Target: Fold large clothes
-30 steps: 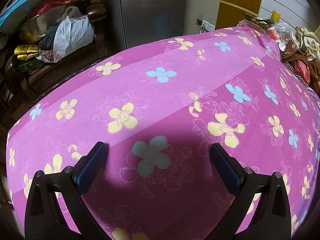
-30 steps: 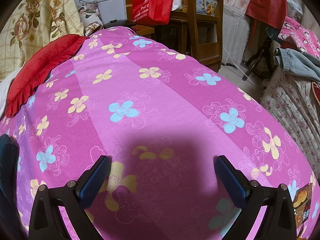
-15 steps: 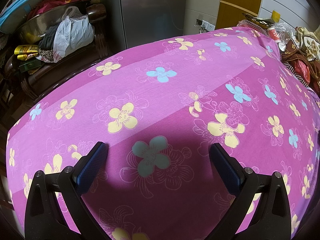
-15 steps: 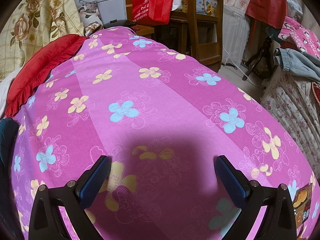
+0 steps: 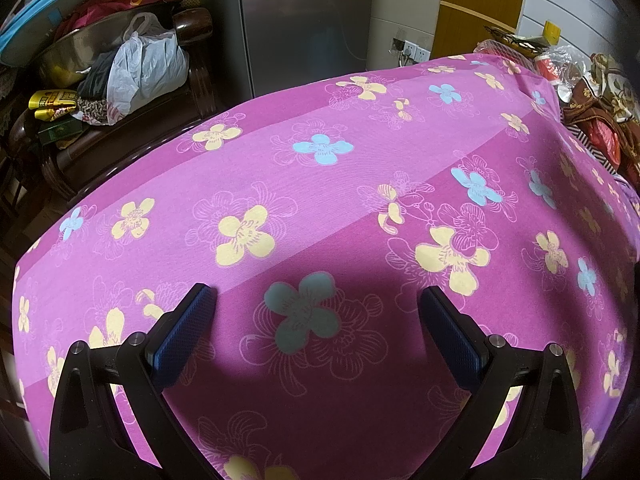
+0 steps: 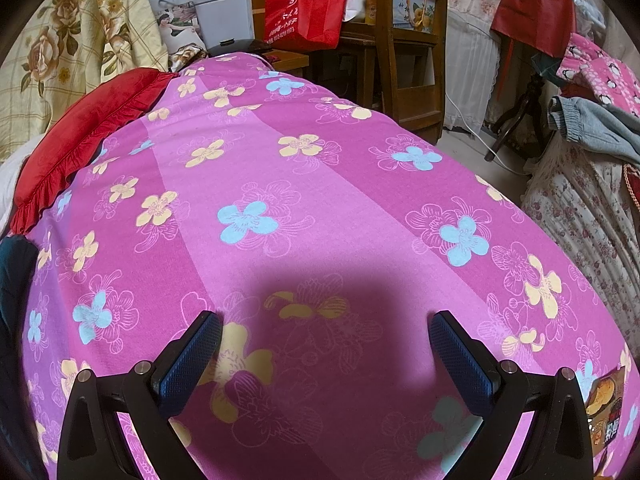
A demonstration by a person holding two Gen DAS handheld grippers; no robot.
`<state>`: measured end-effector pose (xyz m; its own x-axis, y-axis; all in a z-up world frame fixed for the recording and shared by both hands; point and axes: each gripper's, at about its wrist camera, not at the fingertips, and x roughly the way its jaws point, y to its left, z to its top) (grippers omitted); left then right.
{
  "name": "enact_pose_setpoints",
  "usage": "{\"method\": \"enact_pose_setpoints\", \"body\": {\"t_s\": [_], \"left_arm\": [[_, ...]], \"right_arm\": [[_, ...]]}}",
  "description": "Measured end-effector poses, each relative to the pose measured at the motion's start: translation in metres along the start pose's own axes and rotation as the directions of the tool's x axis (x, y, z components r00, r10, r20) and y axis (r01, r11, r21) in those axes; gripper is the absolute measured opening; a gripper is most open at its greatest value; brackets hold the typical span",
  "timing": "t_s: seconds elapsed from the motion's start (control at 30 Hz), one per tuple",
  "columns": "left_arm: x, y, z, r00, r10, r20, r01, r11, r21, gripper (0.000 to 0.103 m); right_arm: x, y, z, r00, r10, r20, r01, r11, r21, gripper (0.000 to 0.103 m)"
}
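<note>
A pink sheet with yellow and blue flowers (image 5: 320, 184) lies smooth and flat over a wide surface and fills both views (image 6: 320, 184). My left gripper (image 5: 316, 294) hovers open just above it, its blue-padded fingers wide apart with nothing between them. My right gripper (image 6: 326, 318) is open in the same way over another part of the sheet. A dark teal cloth (image 6: 14, 280) shows at the left edge of the right wrist view; I cannot tell what it is. A grey garment (image 6: 592, 124) lies off to the right on other furniture.
Left wrist view: a dark wooden armchair piled with a plastic bag (image 5: 148, 68) and a metal bowl stands at the far left, a steel fridge (image 5: 304, 20) behind, bags (image 5: 600, 120) at the right. Right wrist view: red cushion (image 6: 84, 128), red bag (image 6: 304, 16), wooden shelf (image 6: 412, 80), snack packet (image 6: 604, 404).
Both grippers have stayed still and open. The dark teal cloth at the left edge of the right wrist view has shifted, showing higher and narrower than before.
</note>
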<state>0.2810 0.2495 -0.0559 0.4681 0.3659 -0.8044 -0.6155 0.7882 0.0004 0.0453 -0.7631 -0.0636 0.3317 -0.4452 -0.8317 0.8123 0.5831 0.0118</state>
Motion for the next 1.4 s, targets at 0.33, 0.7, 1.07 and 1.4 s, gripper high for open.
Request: {"method": "enact_pose_setpoints", "body": {"t_s": [0.33,0.7,1.07,1.4], "left_arm": [[-0.0002,-0.0001,0.0002,1.000,0.001,0.001,-0.001,1.000,0.000,0.103],[-0.0007,-0.0002,0.0007,1.000,0.002,0.002,-0.002,1.000,0.000,0.103],[0.0000,0.0001,0.0003,1.000,0.003,0.004,-0.003,1.000,0.000,0.103],[-0.0017,-0.0027,0.0029,1.000,0.015,0.005,-0.015,1.000,-0.017,0.103]], "right_arm": [[0.0002,0.0000,0.0003,1.000,-0.001,0.000,0.001,1.000,0.000,0.103],[0.0000,0.0003,0.0003,1.000,-0.001,0.001,0.001,1.000,0.000,0.103],[-0.0002,0.0005,0.0003,1.000,-0.001,0.002,0.001,1.000,0.000,0.103],[0.0000,0.0005,0.0006,1.000,-0.002,0.002,0.002,1.000,0.000,0.103]]}}
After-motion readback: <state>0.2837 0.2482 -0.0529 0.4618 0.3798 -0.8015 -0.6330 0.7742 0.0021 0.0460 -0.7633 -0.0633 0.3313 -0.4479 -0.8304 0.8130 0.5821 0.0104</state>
